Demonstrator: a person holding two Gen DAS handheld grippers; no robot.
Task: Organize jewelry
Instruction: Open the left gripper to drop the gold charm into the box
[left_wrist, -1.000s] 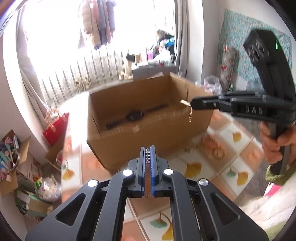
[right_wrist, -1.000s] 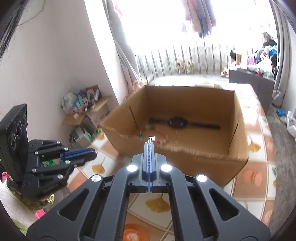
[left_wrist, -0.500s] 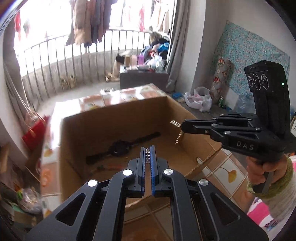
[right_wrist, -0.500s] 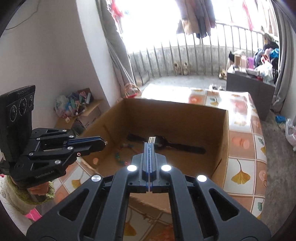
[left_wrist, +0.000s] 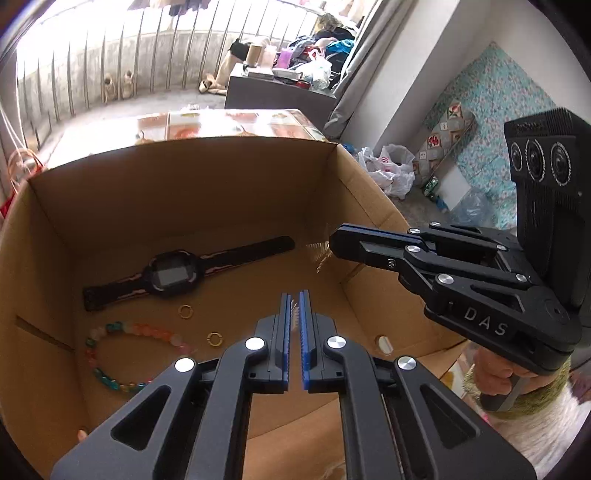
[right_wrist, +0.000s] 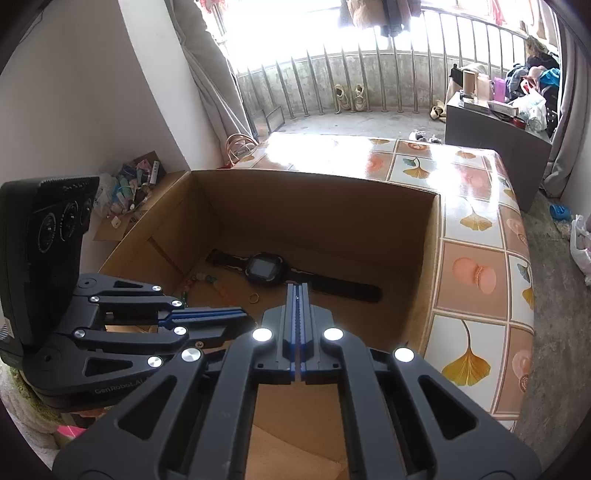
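Observation:
An open cardboard box (left_wrist: 184, 162) holds a black watch (left_wrist: 171, 275), a coloured bead bracelet (left_wrist: 110, 332) and two small gold rings (left_wrist: 184, 311). My left gripper (left_wrist: 294, 297) hovers over the box's near side, shut on a small pale coiled piece of jewelry (left_wrist: 294, 314). My right gripper (left_wrist: 332, 240) reaches in from the right above the box floor, shut on a short gold chain (left_wrist: 319, 253) that hangs blurred from its tip. In the right wrist view the right gripper (right_wrist: 297, 286) points at the watch (right_wrist: 264, 268), with the left gripper (right_wrist: 245, 318) just to its left.
The box (right_wrist: 314, 181) stands on a table (right_wrist: 476, 258) tiled with ginkgo leaves and macarons. A person's hand (left_wrist: 491, 376) in a green cuff holds the right handle. A grey cabinet (right_wrist: 495, 136) stands beyond the table, and clutter (right_wrist: 129, 192) lies left of the box.
Both grippers have moved forward and tilted down over the box, each still shut on its piece. The box floor with the bracelet and rings has come into view.

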